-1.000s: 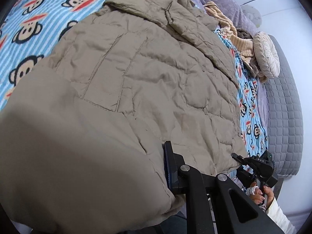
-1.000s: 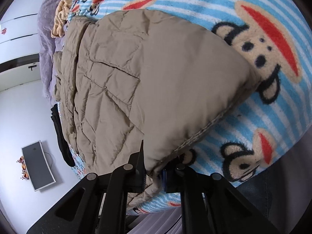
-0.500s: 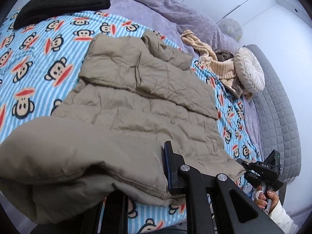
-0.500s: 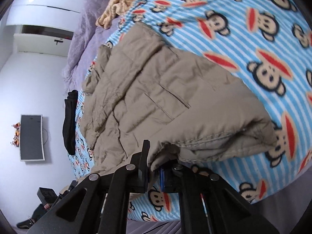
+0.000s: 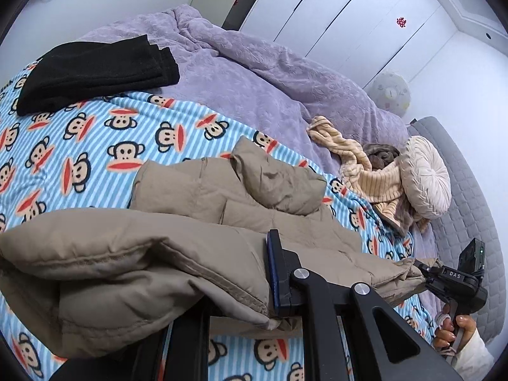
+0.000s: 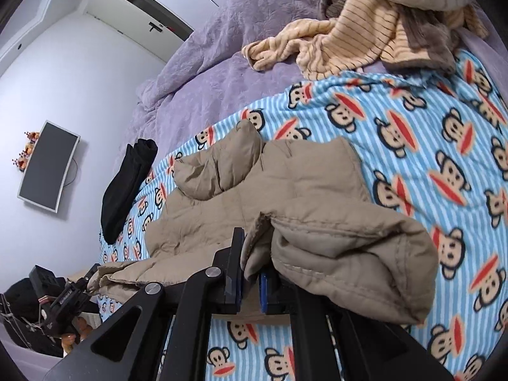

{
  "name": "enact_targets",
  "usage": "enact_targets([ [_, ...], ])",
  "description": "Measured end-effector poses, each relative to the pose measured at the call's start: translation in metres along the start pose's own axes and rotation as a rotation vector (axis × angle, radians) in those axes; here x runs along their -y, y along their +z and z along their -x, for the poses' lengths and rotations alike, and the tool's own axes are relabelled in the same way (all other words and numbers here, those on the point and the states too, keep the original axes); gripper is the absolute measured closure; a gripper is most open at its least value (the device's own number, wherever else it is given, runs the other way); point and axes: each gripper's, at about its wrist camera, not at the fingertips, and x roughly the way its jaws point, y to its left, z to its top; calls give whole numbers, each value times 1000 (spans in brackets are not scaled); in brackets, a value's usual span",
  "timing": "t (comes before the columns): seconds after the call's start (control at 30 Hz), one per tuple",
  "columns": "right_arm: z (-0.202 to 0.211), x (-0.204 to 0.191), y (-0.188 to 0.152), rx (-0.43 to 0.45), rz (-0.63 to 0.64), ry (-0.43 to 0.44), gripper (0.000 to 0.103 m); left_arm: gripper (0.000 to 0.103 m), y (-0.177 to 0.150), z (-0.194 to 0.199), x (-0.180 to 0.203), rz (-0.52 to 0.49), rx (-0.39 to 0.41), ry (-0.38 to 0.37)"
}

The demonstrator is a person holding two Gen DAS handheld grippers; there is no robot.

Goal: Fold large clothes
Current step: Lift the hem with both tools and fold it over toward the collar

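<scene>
The jacket (image 5: 177, 263) is matt quilted cloth. The blanket (image 5: 95, 146) is soft fleece; the gripper (image 5: 254, 289) matt black plastic.

White wardrobe doors (image 5: 333, 16) lined the back wall, a grey padded headboard (image 5: 470, 197) sat right, and a dark screen (image 6: 47, 166) hung on plain white.

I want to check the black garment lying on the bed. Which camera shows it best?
Left wrist: the black garment lies large and unobstructed, straddling the monkey blanket and purple duvet. The right wrist shows it small, at the side.

text: "DAS" | on: right gripper (image 5: 422, 270) body (white letters) | other markings: unreadable
</scene>
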Motion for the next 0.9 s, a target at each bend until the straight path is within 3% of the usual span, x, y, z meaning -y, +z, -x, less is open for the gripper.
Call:
enact_targets([
  [0.3, -84, -4, 66, -14, 14, -61, 95, 86, 58, -105, -23, -29, -76, 87],
  [0.6, -188, 31, 87, -86, -22, -161, 95, 86, 61, -212, -57, -37, -171, 166],
  [0.8, -224, 43, 87, -91, -48, -180, 95, 86, 63, -244, -63, -32, -185, 195],
  [0.9, -222, 42, 91, -107, -71, -180, 94, 86, 67, -237, -60, -17, -194, 206],
])
